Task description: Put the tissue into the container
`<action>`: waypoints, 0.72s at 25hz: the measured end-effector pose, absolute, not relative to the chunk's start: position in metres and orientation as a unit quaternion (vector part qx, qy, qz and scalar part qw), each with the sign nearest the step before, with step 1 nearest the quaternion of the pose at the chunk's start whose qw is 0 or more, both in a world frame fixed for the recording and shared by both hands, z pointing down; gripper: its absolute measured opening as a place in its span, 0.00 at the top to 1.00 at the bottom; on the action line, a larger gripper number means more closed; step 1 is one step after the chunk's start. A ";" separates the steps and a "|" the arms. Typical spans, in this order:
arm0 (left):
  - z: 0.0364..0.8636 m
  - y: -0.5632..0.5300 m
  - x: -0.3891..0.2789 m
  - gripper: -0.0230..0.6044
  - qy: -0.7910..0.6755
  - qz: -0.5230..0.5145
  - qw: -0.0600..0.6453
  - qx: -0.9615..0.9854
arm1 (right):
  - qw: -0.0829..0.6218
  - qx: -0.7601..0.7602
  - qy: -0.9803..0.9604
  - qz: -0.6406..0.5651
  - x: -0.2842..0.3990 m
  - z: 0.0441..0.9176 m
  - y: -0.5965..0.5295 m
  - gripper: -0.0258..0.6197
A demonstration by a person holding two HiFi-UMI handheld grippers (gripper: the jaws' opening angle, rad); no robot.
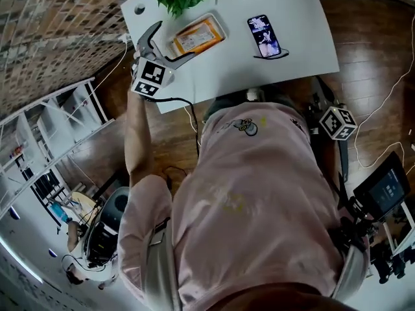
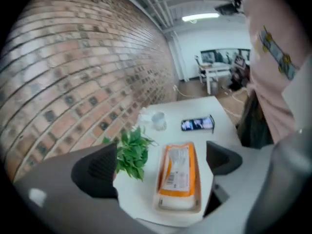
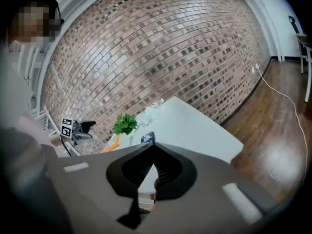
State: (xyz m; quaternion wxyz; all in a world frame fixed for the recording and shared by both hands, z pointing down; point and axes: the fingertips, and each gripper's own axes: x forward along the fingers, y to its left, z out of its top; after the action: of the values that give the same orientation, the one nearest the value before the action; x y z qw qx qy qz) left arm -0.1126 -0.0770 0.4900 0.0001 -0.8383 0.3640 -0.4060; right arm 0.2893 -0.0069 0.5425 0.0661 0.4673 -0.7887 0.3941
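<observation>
Lying in the container (image 2: 178, 204), the tissue (image 2: 178, 189) bears an unreadable label (image 2: 176, 165).

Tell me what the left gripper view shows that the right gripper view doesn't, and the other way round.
Left only: the left tongs open, the printed label on the orange tissue pack, and a ceiling light. Right only: the right tongs shut on nothing, and the marker cube of the left tongs seen from outside. Both: the white table, plant, phone and brick wall.
</observation>
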 end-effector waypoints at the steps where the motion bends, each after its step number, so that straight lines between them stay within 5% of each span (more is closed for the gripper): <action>1: 0.451 -0.074 -0.111 0.04 0.416 -0.343 -0.023 -0.842 | 0.051 0.462 -0.800 0.380 0.287 0.523 -0.017 0.96; 4: 0.292 -0.027 -0.109 0.13 0.515 0.028 -0.089 -0.852 | -0.075 0.414 -0.851 0.315 0.271 0.424 -0.059 0.96; 6: 0.184 0.037 -0.120 0.25 0.459 0.352 -0.071 -0.812 | -0.214 0.346 -0.866 0.290 0.260 0.347 -0.085 0.96; 8: 0.113 0.095 -0.121 0.39 0.377 0.530 -0.032 -0.759 | -0.308 0.269 -0.870 0.276 0.247 0.290 -0.097 0.96; 12: 0.075 0.149 -0.084 0.39 0.376 0.534 0.034 -0.757 | -0.347 0.174 -0.879 0.278 0.218 0.249 -0.098 0.96; 18: 0.109 0.160 -0.058 0.41 0.460 0.496 0.029 -0.736 | -0.332 0.113 -0.885 0.305 0.194 0.261 -0.104 0.96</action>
State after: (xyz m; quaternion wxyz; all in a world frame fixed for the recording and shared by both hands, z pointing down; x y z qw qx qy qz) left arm -0.0584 0.1604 0.1095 0.0292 -0.7363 0.4599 0.4955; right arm 0.1943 -0.1039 0.2615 -0.3320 0.1131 -0.8854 0.3049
